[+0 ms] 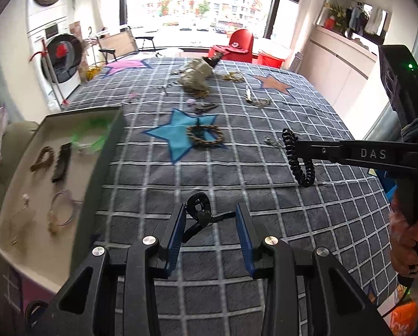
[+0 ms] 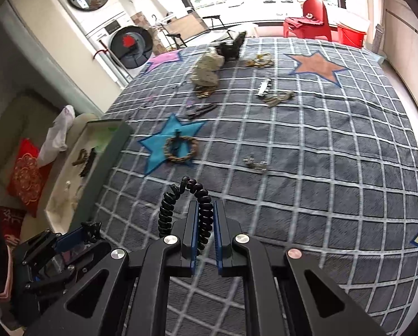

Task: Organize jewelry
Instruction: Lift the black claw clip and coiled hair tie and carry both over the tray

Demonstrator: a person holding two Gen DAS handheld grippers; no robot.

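The right gripper [image 2: 206, 224], holding the black coil tie [image 2: 200, 212], should lower it flat into the tray [image 1: 108, 145], while the left gripper [image 1: 210, 224] carries a black clip [image 1: 199, 210].

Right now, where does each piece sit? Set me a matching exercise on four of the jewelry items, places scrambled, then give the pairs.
Items
1. black spiral coil hair tie
2. black plastic claw clip
3. brown braided ring bracelet
4. thin lilac wire hoop

Places
A. on the blue star patch
B. inside the white tray
C. pinched in the right gripper
D. held in the left gripper

Pairs: 1-C, 2-D, 3-A, 4-B
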